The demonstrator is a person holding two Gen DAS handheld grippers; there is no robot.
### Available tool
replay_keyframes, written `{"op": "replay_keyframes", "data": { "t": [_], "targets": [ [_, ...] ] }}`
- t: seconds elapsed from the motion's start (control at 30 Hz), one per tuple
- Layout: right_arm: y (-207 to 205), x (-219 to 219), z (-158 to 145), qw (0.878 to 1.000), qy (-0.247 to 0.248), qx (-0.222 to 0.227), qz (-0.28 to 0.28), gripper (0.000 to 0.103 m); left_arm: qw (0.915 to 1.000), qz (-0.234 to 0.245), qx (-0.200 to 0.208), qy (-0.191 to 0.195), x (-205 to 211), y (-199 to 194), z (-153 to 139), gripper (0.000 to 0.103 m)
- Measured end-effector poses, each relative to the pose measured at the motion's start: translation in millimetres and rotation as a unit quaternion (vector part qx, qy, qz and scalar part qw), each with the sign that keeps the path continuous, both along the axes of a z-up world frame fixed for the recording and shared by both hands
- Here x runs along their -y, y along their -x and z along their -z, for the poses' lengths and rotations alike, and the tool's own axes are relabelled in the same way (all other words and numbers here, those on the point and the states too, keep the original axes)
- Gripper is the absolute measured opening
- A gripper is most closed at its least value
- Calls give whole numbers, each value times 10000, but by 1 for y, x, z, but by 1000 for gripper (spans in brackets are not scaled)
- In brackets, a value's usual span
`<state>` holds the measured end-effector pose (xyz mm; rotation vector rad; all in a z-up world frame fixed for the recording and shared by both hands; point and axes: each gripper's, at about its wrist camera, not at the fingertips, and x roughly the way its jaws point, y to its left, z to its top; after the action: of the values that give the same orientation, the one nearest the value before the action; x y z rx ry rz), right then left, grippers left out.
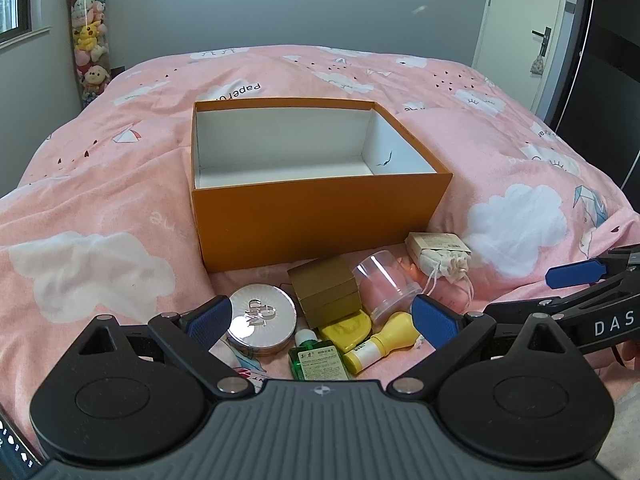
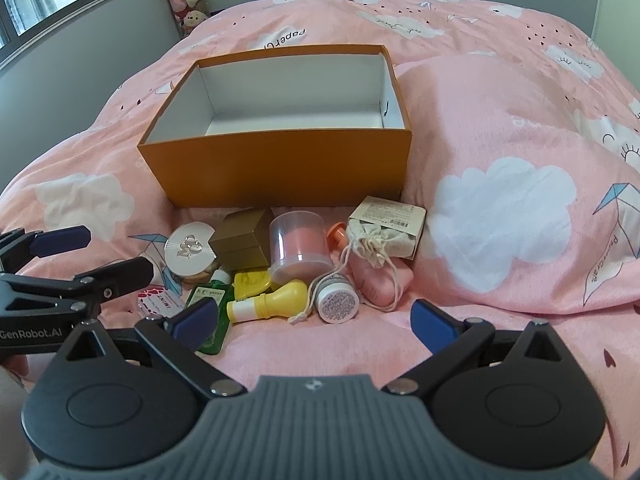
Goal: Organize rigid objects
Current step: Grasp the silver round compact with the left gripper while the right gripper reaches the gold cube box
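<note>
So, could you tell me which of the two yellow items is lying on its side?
The yellow plastic bottle, white cap pointing left; the flat yellow case behind it lies flat.

- We see an orange box, white inside.
- Our bedcover is pink with white clouds.
- We note a yellow bottle and a green bottle.

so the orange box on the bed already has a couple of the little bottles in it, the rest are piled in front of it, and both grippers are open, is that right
Not quite. The orange box is empty: both wrist views show only its bare white inside. Everything, including the green bottle and yellow bottle, lies piled on the bed in front of it. The left gripper and right gripper are both open, as you said.
</note>
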<state>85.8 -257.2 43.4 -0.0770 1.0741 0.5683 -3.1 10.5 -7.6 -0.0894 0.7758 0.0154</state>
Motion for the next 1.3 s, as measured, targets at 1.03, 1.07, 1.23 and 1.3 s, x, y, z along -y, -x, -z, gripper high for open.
{"op": "replay_keyframes", "data": {
  "t": [1.03,1.07,1.23,1.3],
  "targets": [
    [-108,-103,43,9911,102,-552,-1207,55,9790,-333,-1861,764,-85,-98,85,74],
    [-110,-107,47,9907,69,-628,-1208,55,9781,-362,-1909,750,-85,-99,90,74],
    [-124,-125,68,9864,-90,-1068,-1249,56,9747,-440,-2073,705,-86,-103,104,78],
    [-129,-131,76,9833,-71,-1281,-1288,56,9739,-413,-2087,788,-87,-105,108,82]
  ]
}}
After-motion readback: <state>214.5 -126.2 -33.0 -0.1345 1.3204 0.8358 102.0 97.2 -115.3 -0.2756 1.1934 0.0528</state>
